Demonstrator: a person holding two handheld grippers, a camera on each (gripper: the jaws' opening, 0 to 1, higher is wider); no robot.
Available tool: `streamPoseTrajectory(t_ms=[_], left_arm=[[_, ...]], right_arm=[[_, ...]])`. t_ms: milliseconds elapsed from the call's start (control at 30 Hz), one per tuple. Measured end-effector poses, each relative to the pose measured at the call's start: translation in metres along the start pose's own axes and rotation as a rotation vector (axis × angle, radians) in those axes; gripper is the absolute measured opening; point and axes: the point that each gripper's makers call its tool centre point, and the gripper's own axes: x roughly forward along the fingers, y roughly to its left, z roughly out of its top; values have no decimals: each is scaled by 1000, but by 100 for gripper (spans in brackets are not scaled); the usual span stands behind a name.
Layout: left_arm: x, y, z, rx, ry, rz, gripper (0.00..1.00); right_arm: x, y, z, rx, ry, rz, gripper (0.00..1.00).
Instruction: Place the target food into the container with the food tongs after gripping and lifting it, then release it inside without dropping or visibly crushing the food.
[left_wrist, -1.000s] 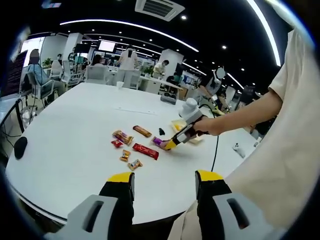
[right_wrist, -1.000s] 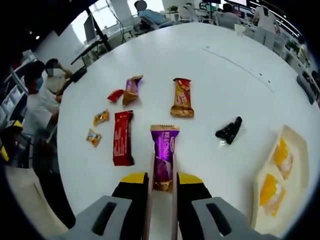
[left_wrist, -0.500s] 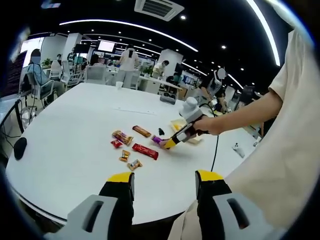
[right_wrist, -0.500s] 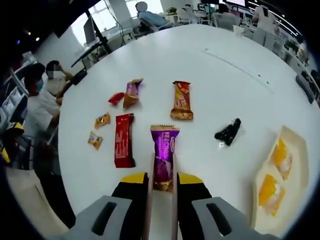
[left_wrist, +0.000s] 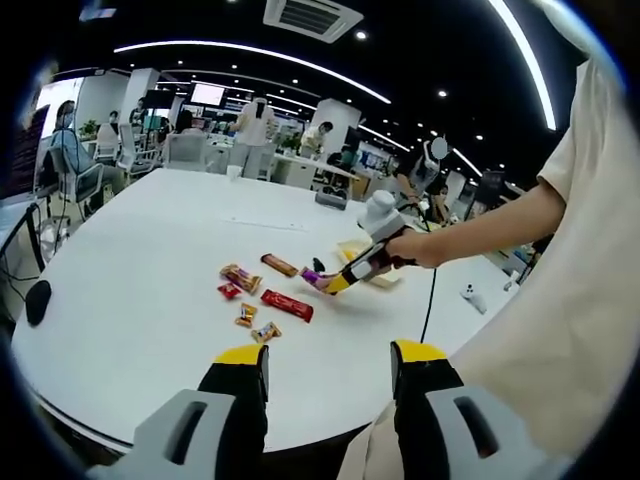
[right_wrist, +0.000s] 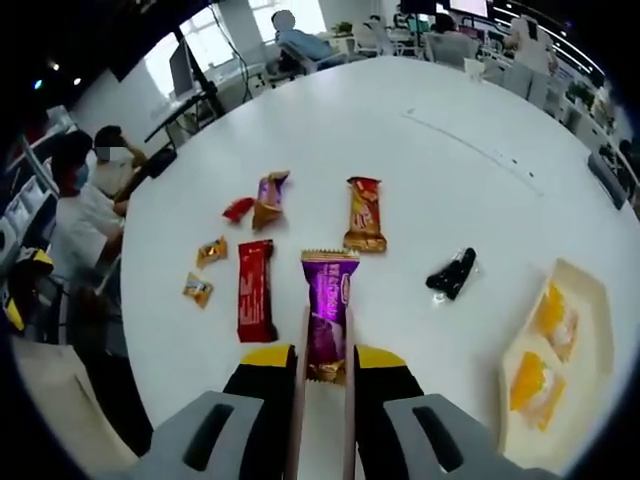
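Note:
My right gripper (right_wrist: 326, 352) is shut on a pair of metal food tongs (right_wrist: 300, 400). The tong tips pinch a purple snack bar (right_wrist: 330, 300), which hangs above the white table (right_wrist: 470, 110). The cream container tray (right_wrist: 588, 290) lies at the right and holds yellow food pieces (right_wrist: 552, 318). In the left gripper view, a hand holds the right gripper (left_wrist: 336, 284) out over the table with the purple bar (left_wrist: 312, 275) at its tip, near the tray (left_wrist: 350, 244). My left gripper (left_wrist: 328, 362) stands open near the table's front edge, with nothing between its jaws.
On the table lie a red bar (right_wrist: 256, 303), an orange bar (right_wrist: 365, 213), a black packet (right_wrist: 452, 272), a purple-gold wrapper (right_wrist: 268, 198), a small red sweet (right_wrist: 238, 208) and two small candies (right_wrist: 211, 251). People sit at desks beyond the table (right_wrist: 90, 195).
My right gripper has risen with the tongs and the purple bar; the table and snacks now look smaller below it. The left gripper has stayed open and nearly still.

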Motion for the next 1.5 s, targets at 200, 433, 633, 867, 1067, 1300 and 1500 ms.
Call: streamPoseTrajectory(t_ms=[200, 433, 633, 867, 1067, 1300, 1500], left_arm=[[3, -3, 1, 16, 8, -24, 49], [9, -9, 5, 38, 16, -61, 49], [13, -14, 5, 53, 25, -90, 49], [16, -19, 4, 67, 36, -119, 49], [20, -25, 4, 79, 45, -147, 49], [22, -27, 6, 90, 48, -165, 49], [23, -29, 6, 98, 53, -179, 49]], right_arm=[[-10, -1, 7, 7, -29, -8, 21], [-24, -7, 14, 21, -68, -28, 21], [-35, -14, 18, 37, -102, -42, 21], [-51, -14, 31, 34, -152, -58, 21], [-62, -18, 33, 47, -179, -75, 21], [-76, -19, 39, 53, -215, -91, 21], [-85, -23, 46, 59, -243, -105, 21]])
